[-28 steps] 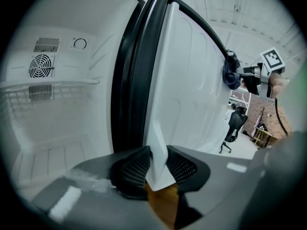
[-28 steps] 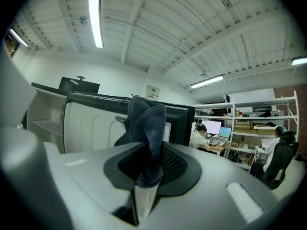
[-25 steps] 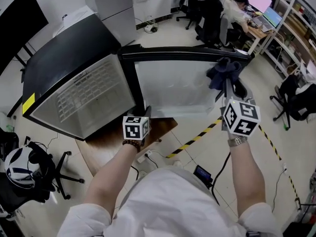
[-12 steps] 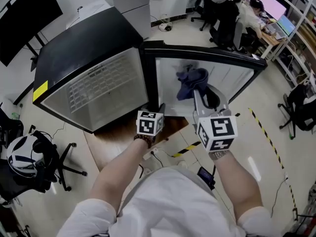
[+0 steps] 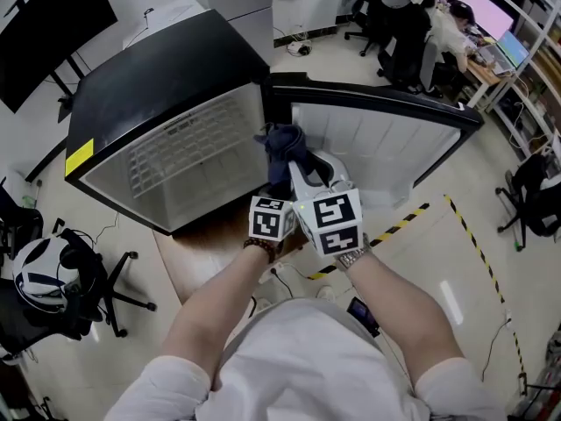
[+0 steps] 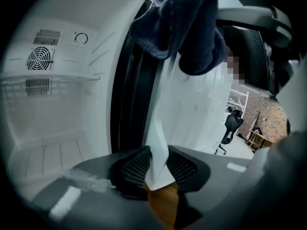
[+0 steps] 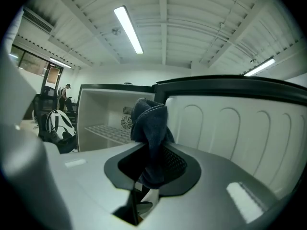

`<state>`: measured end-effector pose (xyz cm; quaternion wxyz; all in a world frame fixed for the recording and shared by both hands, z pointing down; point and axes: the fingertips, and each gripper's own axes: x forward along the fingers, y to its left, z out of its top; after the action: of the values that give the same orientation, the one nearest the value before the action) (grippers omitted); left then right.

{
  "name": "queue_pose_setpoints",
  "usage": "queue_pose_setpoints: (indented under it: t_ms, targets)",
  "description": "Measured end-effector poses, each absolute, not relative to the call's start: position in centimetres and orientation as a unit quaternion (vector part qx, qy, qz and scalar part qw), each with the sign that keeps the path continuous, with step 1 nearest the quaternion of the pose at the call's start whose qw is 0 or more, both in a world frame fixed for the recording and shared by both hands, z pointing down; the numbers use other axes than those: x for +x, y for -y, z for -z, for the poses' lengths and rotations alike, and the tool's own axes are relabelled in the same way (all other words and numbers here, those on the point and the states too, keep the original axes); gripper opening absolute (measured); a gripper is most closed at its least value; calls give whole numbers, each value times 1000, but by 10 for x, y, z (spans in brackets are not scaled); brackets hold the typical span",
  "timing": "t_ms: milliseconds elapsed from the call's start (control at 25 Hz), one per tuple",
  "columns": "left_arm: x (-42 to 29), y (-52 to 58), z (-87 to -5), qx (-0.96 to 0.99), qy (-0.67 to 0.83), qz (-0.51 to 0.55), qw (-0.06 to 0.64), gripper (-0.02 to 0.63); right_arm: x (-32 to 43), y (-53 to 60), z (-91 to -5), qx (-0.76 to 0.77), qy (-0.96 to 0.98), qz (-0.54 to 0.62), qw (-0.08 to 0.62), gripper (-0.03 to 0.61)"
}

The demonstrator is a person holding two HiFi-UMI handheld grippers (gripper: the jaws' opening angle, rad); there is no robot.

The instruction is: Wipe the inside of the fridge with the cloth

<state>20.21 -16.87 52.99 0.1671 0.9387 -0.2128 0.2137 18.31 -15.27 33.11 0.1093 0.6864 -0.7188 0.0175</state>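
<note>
Cloth (image 7: 149, 123) in R fingers (image 7: 176, 163), L fingers (image 6: 135, 166): door (image 6: 192, 109)

The room is being lit evenly from above by fluorescent ceiling strips (image 7: 128, 30), which are being blown out to white in the right gripper view. Both gripper views are being bent hard by the wide lens and darkened to black at the corners. The fridge interior (image 6: 48, 128) and fridge door (image 6: 201, 104) are being rendered pale and bright, the near cloth (image 6: 182, 28) dark and soft. A faint sheen is being thrown on the floor (image 5: 451, 301)
</note>
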Motion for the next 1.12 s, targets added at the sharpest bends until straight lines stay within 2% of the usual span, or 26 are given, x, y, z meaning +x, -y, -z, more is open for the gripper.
queue_pose_setpoints:
  t_ms: [280, 1120]
  targets:
    - [202, 168, -530, 940, 208, -215, 167, 114, 185, 164, -349, 692, 712, -17, 121, 71]
    - [197, 170, -528, 938, 221, -210, 165, 109, 278, 120, -370, 764, 634, -57, 107, 69]
